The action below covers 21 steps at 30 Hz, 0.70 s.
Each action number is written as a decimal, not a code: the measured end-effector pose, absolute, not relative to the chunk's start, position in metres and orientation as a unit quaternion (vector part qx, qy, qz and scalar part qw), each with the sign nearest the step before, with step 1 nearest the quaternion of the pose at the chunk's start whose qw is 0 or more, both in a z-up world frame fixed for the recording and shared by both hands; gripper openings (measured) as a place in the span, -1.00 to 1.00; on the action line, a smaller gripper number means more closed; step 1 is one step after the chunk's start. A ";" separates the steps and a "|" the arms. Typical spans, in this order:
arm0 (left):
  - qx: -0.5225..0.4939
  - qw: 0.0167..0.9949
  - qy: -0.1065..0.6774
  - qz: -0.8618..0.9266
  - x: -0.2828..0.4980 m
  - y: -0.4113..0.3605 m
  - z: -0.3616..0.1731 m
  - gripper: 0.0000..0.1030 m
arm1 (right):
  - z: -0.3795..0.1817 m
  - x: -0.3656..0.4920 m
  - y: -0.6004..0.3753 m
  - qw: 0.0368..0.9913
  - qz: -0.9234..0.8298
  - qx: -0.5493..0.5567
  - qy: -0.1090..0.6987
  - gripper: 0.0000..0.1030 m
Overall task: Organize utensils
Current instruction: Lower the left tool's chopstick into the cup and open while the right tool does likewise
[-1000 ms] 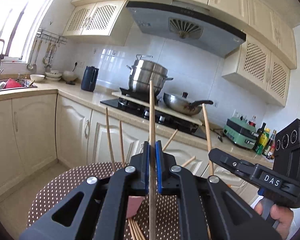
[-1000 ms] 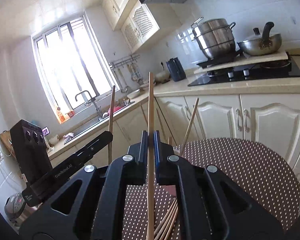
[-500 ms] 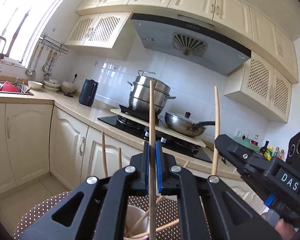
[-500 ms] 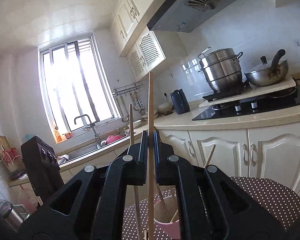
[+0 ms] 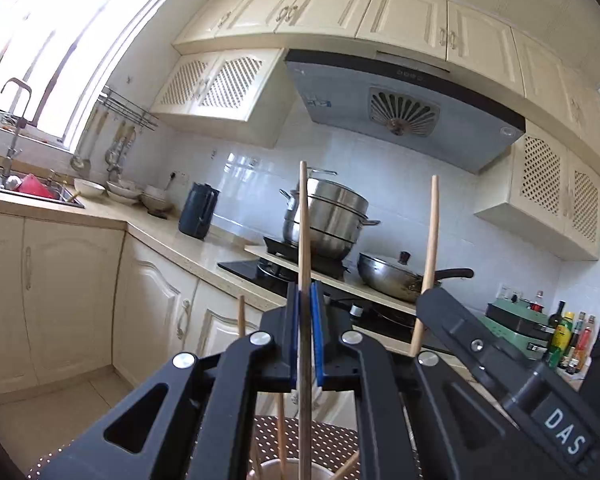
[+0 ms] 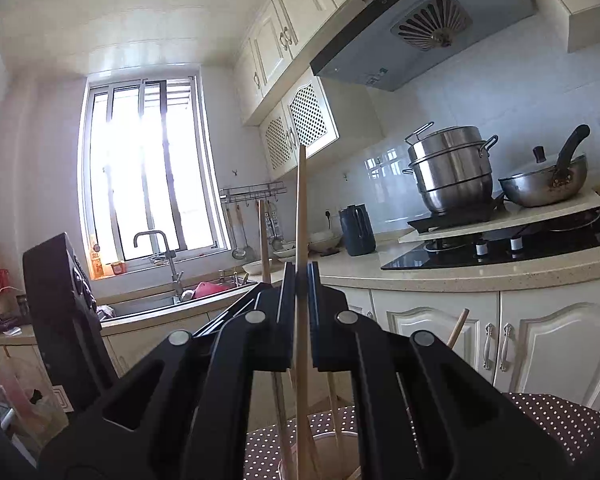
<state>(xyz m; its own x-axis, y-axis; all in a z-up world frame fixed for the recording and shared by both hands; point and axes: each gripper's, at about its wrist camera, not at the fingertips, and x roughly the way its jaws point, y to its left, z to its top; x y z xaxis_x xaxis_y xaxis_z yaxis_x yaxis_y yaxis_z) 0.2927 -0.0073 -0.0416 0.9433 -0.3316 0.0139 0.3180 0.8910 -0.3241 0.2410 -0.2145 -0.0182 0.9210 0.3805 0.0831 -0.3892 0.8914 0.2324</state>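
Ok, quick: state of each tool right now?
Left tool: closed on an upright chopstick.
Right tool: closed on another upright chopstick.

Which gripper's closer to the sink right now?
Left. The left gripper is on the side toward the sink; the right gripper is beyond it, toward the bottles.

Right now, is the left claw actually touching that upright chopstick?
Touching. The left wrist view shows the left claw with its blue pads closed on the chopstick, no gap on either side.
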 end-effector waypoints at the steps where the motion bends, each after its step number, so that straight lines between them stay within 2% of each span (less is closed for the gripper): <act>1: -0.161 0.973 0.020 -0.166 0.295 -0.007 -0.044 -0.88 | -0.020 0.241 -0.214 0.973 0.197 0.119 -0.019 -0.88; 21: -0.157 0.969 0.070 -0.177 0.289 0.004 -0.070 -0.88 | -0.033 0.216 -0.199 0.976 0.206 0.032 -0.062 -0.88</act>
<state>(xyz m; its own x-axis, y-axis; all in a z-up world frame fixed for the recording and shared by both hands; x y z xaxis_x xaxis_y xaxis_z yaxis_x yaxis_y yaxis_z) 0.2887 0.0038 -0.0702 0.9272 -0.3657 -0.0808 0.3216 0.8880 -0.3286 0.2159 -0.1988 -0.0335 0.9074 0.3980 0.1350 -0.4060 0.9132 0.0365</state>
